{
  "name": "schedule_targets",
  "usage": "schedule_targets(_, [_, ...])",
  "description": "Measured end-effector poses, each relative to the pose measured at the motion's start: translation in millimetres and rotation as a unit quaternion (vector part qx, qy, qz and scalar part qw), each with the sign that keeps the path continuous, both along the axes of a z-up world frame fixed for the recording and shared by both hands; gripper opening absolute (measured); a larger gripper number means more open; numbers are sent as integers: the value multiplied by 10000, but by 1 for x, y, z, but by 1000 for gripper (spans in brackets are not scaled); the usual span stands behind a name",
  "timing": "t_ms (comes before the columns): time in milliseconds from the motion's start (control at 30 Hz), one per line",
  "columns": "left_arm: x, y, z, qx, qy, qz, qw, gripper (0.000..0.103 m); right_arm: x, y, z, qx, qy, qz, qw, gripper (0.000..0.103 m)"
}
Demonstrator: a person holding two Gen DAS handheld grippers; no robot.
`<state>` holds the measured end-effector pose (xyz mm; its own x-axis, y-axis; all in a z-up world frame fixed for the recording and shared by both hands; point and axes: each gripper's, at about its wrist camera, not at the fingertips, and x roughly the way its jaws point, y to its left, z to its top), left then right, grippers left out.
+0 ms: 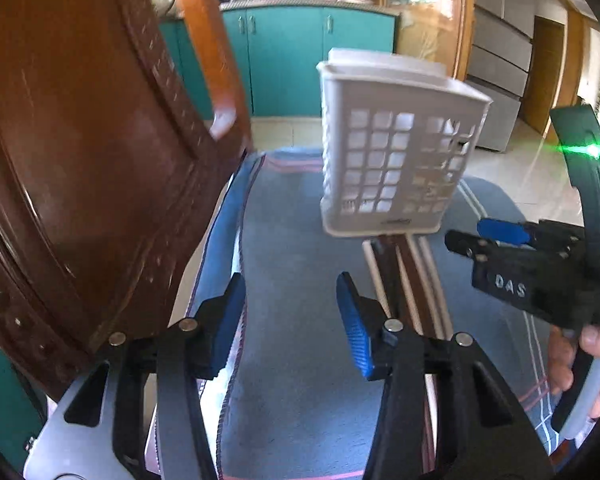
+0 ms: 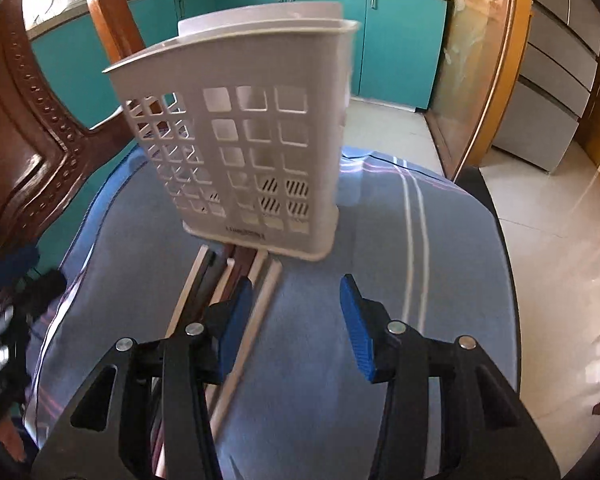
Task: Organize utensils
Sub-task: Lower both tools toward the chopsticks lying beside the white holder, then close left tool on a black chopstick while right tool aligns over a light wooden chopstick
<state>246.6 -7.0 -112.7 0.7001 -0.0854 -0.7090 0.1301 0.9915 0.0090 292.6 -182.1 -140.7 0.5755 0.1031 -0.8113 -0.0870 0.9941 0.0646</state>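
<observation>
A white slotted plastic utensil holder [image 1: 396, 148] stands upright on the blue cloth-covered table [image 1: 300, 240]; it also shows in the right wrist view [image 2: 252, 140]. Several chopsticks, white and dark brown [image 1: 404, 280], lie side by side in front of the holder, also seen in the right wrist view [image 2: 228, 292]. My left gripper [image 1: 292, 320] is open and empty above the cloth, left of the chopsticks. My right gripper [image 2: 296, 320] is open and empty, its left finger over the chopsticks. The right gripper also shows in the left wrist view [image 1: 492, 240].
A carved brown wooden chair back [image 1: 92, 160] stands close on the left, also in the right wrist view [image 2: 28, 120]. Teal kitchen cabinets [image 2: 324, 20] lie beyond the table. A tiled floor [image 2: 560, 240] lies to the right.
</observation>
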Motion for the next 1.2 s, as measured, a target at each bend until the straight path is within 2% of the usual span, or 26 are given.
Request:
schedule_targets(200, [5, 0, -18, -211, 361, -121, 9990, 48, 13, 10, -34, -258, 420, 44, 9988, 47])
schedule_targets(300, [6, -8, -26, -278, 500, -273, 9980, 48, 11, 16, -34, -491, 346, 183, 9980, 47])
schedule_targets(367, [5, -15, -31, -348, 615, -394, 9967, 48, 11, 13, -34, -378, 413, 286, 9980, 41])
schedule_targets(400, [6, -17, -34, -465, 720, -466, 9952, 48, 10, 9, -32, -322, 445, 284, 9981, 31])
schedule_targets(433, [4, -18, -38, -577, 798, -510, 9938, 48, 9, 5, -31, -306, 464, 263, 9981, 16])
schedule_targets(500, [4, -20, -44, -878, 1004, -613, 9892, 48, 8, -10, -30, -211, 515, 186, 9983, 14])
schedule_targets(567, [5, -23, -47, -1008, 1102, -701, 9863, 48, 5, -26, -29, -42, 548, 111, 9984, 12])
schedule_targets(667, [4, -28, -49, -1004, 1134, -747, 9856, 51, 5, -44, -29, 52, 525, 23, 9986, 11])
schedule_targets(833, [11, -33, -53, -820, 1019, -699, 9889, 53, 1, -36, -29, 32, 476, 111, 9988, 14])
schedule_targets(933, [18, -40, -57, -687, 951, -584, 9914, 44, -6, -26, -28, -7, 430, 176, 9989, 18])
schedule_targets(967, [19, -40, -57, -728, 953, -598, 9910, 38, -8, -24, -28, -13, 418, 185, 9990, 19])
schedule_targets(1000, [20, -40, -58, -820, 977, -626, 9899, 27, -8, -22, -29, -5, 412, 189, 9990, 20])
schedule_targets(1033, [21, -39, -58, -970, 1027, -669, 9877, 21, -10, -21, -29, 15, 406, 196, 9990, 21])
schedule_targets(1067, [21, -38, -58, -1050, 1061, -663, 9866, 18, -13, -19, -27, 25, 398, 205, 9990, 22])
schedule_targets(1200, [17, -37, -57, -1006, 1027, -649, 9875, 17, -16, -18, -28, -1, 366, 235, 9991, 26])
